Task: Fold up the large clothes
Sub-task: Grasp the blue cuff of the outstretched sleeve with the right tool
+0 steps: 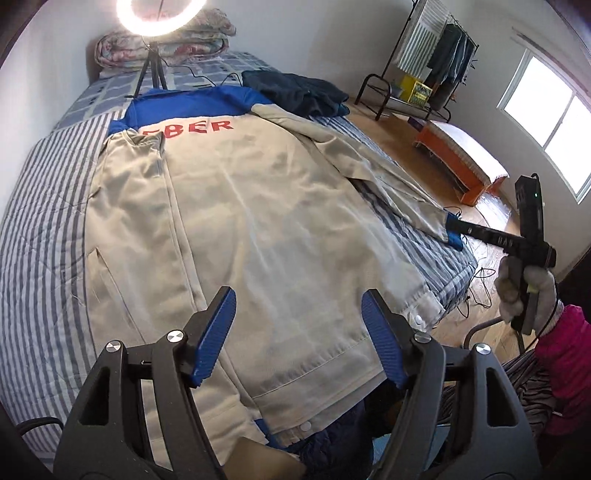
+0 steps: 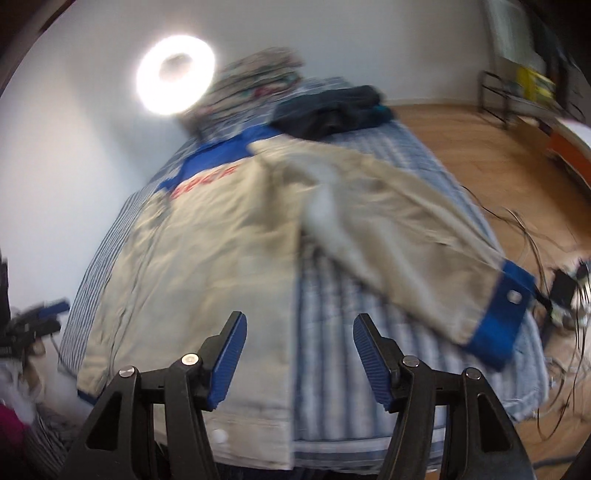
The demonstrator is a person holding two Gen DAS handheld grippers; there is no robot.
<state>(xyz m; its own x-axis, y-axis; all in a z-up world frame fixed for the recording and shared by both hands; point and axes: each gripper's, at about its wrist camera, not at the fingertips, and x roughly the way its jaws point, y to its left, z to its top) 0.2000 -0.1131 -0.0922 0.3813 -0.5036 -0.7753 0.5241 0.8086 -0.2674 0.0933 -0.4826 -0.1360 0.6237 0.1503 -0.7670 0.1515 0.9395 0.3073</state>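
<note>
Beige work jacket with blue collar, blue cuffs and red lettering (image 1: 266,206) is laid back-up and spread flat on the blue-and-white striped bedspread (image 1: 44,206), hem at the near edge of the bed, collar toward the far wall.

Progress, as judged from how things lie:
- One sleeve, on the left in the left wrist view, is already folded in over the body (image 1: 136,173), its top covering the start of the lettering.
- The other sleeve (image 2: 406,221) is still stretched out diagonally toward the bed's right edge, blue cuff with a white snap (image 2: 506,314) lying at the edge. Not yet folded.
- No fold of the body from hem to collar is seen. The task is judged early; the second sleeve and the lengthwise folds are left.

Tools:
- Left gripper (image 1: 299,332) is held over the hem, blue pads spread apart, nothing between them.
- Right gripper (image 2: 299,358) is likewise spread and empty, held over the bedspread between body and outstretched sleeve. That view is blurred.

Writing:
- Red capitals across the upper back; "BER" is read clearly, preceded by a partly covered letter. The full word cannot be told.
- No other label is legible.

Also noted: dark folded clothes (image 1: 299,92) beyond the collar; lit ring lamp on a tripod (image 1: 159,18).
</note>
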